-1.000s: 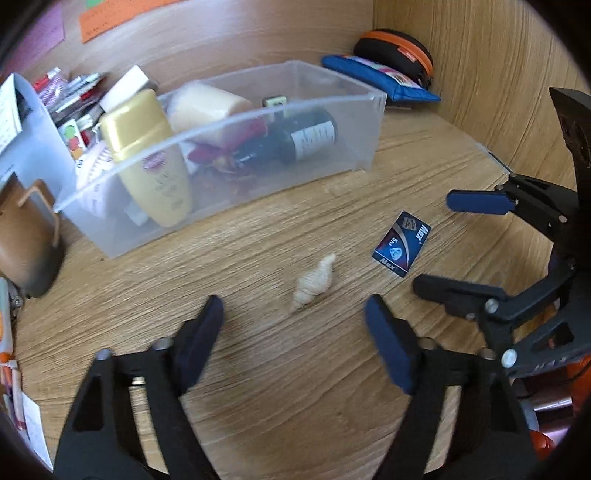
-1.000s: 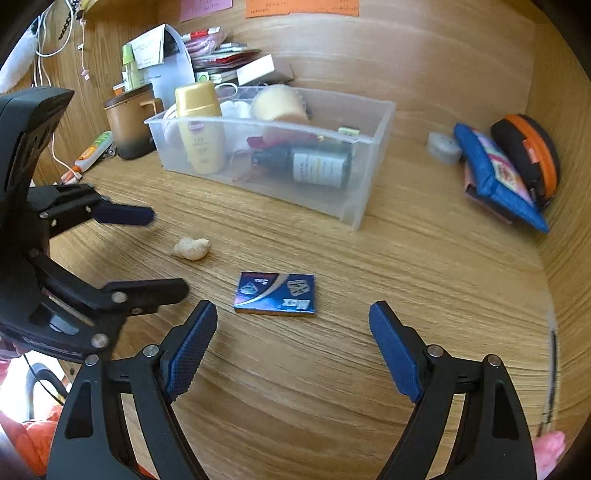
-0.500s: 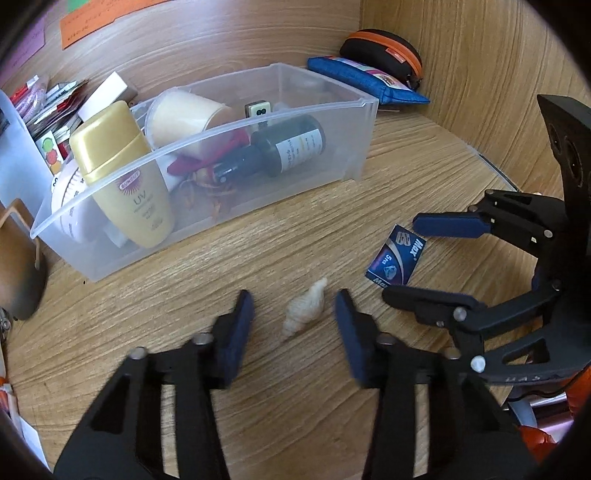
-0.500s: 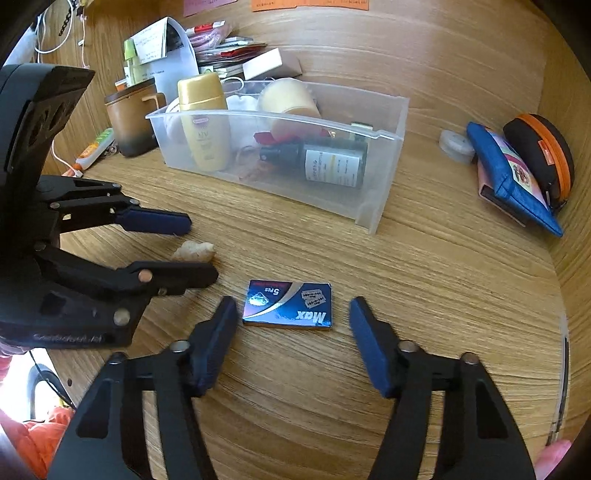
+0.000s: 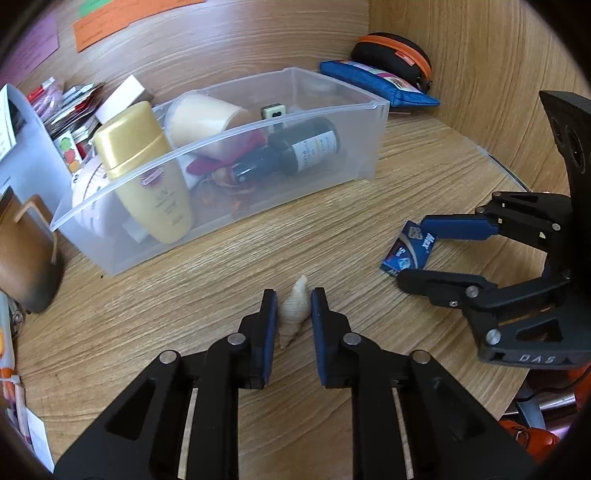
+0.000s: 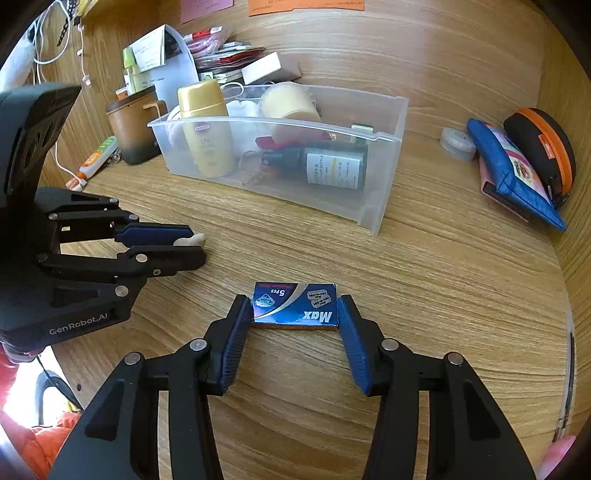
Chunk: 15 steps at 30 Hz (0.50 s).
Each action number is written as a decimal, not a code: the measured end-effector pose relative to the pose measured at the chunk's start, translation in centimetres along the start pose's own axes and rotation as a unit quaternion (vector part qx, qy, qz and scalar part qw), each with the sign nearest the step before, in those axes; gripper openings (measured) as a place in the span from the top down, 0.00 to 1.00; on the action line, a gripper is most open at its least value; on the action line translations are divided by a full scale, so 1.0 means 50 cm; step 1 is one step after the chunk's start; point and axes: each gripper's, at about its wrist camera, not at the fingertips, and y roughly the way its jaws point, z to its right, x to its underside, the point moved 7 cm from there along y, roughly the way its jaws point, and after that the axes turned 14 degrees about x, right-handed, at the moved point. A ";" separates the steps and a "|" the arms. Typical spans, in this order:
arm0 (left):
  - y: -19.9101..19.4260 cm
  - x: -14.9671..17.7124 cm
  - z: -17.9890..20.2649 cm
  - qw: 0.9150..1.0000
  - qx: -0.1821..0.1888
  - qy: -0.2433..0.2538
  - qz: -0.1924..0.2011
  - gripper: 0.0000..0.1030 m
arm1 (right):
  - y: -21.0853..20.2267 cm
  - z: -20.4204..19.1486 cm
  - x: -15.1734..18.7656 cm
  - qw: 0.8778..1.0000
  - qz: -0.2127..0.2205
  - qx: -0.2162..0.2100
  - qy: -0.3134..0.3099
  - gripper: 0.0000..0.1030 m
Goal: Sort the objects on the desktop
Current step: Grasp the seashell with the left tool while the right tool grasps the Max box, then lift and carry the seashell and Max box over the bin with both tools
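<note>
The left gripper point(image 5: 293, 314) is low over the desk with its blue pads closed in on either side of a small cream seashell point(image 5: 293, 308); the pads sit against or just beside the shell's flanks, so it reads as clamped on the shell, which lies on the wood with its tip pointing away from the tongs. The right gripper point(image 6: 294, 312) is likewise down at the desk, its two pads pressed to the short ends of a flat blue razor-blade box point(image 6: 295, 305) marked "Max", which lies flat on the surface between them.

The surface is a light wooden desk point(image 6: 424, 280), closed in by wooden walls behind and to the right of the tongs. Sticky notes in orange point(image 5: 122, 18) and purple hang on the back wall.

Ahead of both grippers stands a clear plastic bin point(image 6: 384, 206), well apart from the shell and the box. Inside it are a yellow sunscreen bottle point(image 6: 207, 129) standing at the left end, a dark bottle with a white label point(image 6: 325, 166) lying on its side, and a cream round tub point(image 6: 288, 107).

To the left of the bin stands a brown mug point(image 6: 133, 125), with a stack of papers and packets behind it. Far to the right, against the side wall, lie a blue pouch point(image 6: 513, 170), a black case with an orange zip point(image 6: 543, 144) and a small round white tin point(image 6: 456, 142).
</note>
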 end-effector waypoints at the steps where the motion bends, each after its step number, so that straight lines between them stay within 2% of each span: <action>1: -0.003 0.000 -0.002 1.000 0.000 -0.001 0.002 0.83 | -0.002 0.001 0.000 1.000 0.001 0.001 0.001 0.57; 5: -0.028 -0.005 -0.003 1.000 0.006 -0.002 0.014 0.83 | -0.021 0.005 -0.008 1.000 0.013 0.001 0.003 0.57; 15: -0.105 -0.040 -0.016 0.998 -0.007 -0.006 0.056 0.83 | -0.083 0.007 -0.067 0.998 0.058 0.010 -0.006 0.57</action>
